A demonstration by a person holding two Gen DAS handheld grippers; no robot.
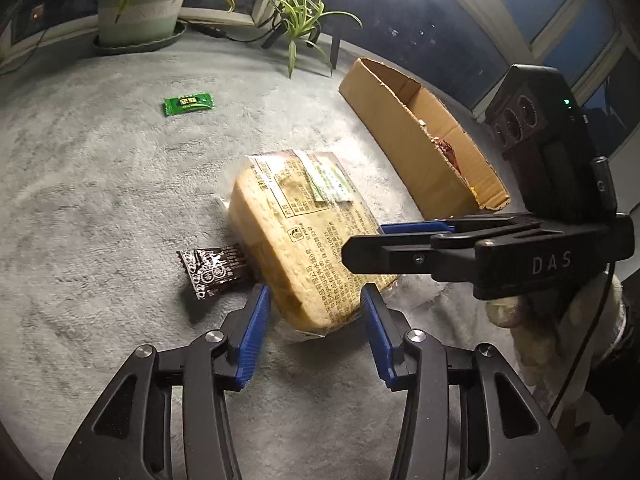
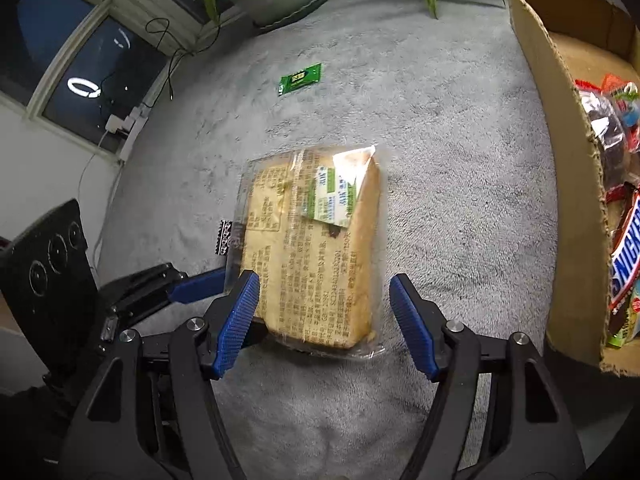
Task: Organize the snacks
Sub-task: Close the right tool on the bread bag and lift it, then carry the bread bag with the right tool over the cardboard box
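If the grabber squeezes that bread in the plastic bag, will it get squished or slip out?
Probably squished a bit: the bagged bread looks like soft, spongy slices, so a hard pinch from the right gripper would likely dent it. The shiny clear wrap may slide against the ribbed blue pads. It seems light for its bulk, and too flat to roll on the fuzzy grey carpet.

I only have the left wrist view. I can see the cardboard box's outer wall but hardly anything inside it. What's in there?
Observer: The cardboard box holds a pile of wrapped snacks, with a Snickers bar near its close end.
Operator: Are the right jaws closed on the bread pack?
Observer: No. The right gripper is open. The bread pack lies on the carpet between its jaws, with a clear gap on the side toward the box.
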